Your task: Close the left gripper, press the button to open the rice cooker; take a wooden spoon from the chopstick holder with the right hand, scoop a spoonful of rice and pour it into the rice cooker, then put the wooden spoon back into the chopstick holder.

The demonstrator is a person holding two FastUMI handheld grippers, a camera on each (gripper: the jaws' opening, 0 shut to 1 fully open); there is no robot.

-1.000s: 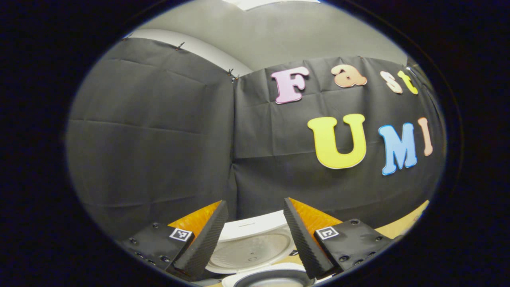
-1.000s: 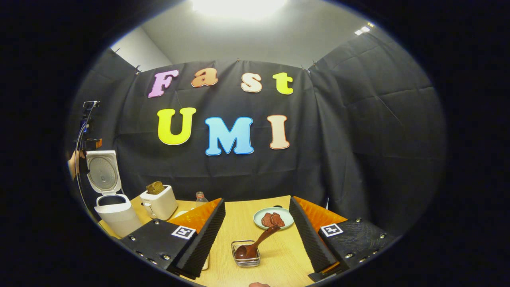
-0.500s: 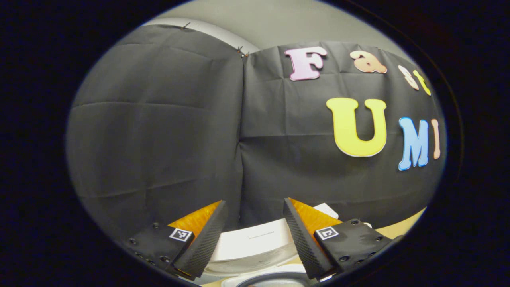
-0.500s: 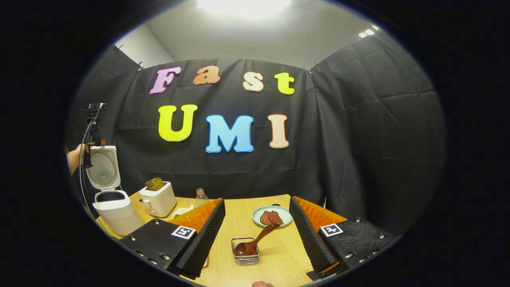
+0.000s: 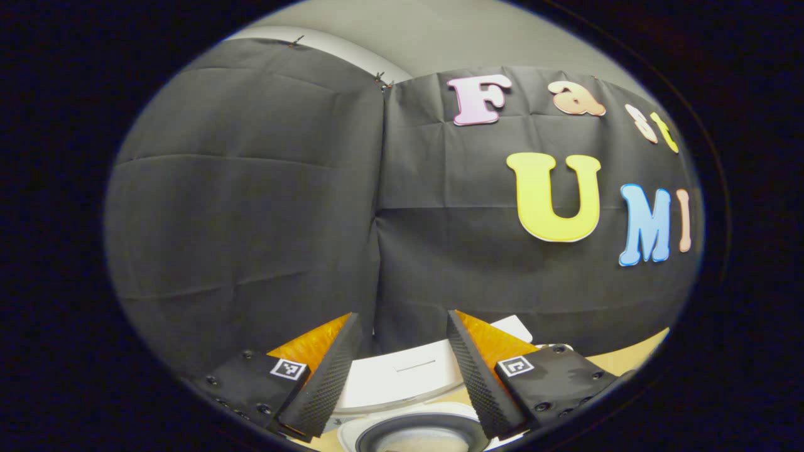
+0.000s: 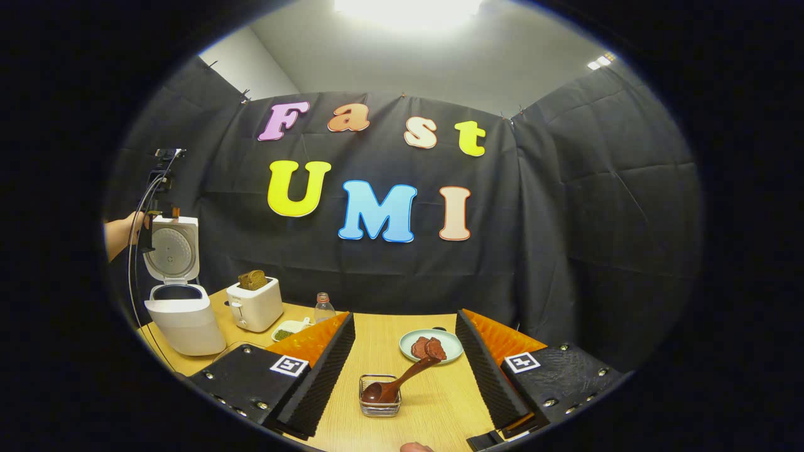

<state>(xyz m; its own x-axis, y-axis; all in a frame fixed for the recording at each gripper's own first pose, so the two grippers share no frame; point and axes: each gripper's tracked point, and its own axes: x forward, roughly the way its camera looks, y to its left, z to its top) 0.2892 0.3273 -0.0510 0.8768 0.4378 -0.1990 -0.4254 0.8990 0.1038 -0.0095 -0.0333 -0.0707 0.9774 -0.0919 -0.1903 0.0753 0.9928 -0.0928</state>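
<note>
Our left gripper (image 5: pixel 402 370) has dropped slightly over the white rice cooker (image 6: pixel 182 314), lid up. Both it and the right gripper (image 6: pixel 405 370) gape empty; the brown wooden spoon (image 6: pixel 396 383) rests in its wire holder (image 6: pixel 379 405).

A staged recording booth dressed as a kitchen corner: black cloth walls (image 6: pixel 584 207) are clipped up around a wooden table (image 6: pixel 377 339). Ahead of the tongs and to their left stand a rice cooker (image 6: pixel 179 307) with its lid up, a toaster (image 6: pixel 254 306), a bottle (image 6: pixel 323 308) and a plate (image 6: pixel 430 345) of food.
</note>
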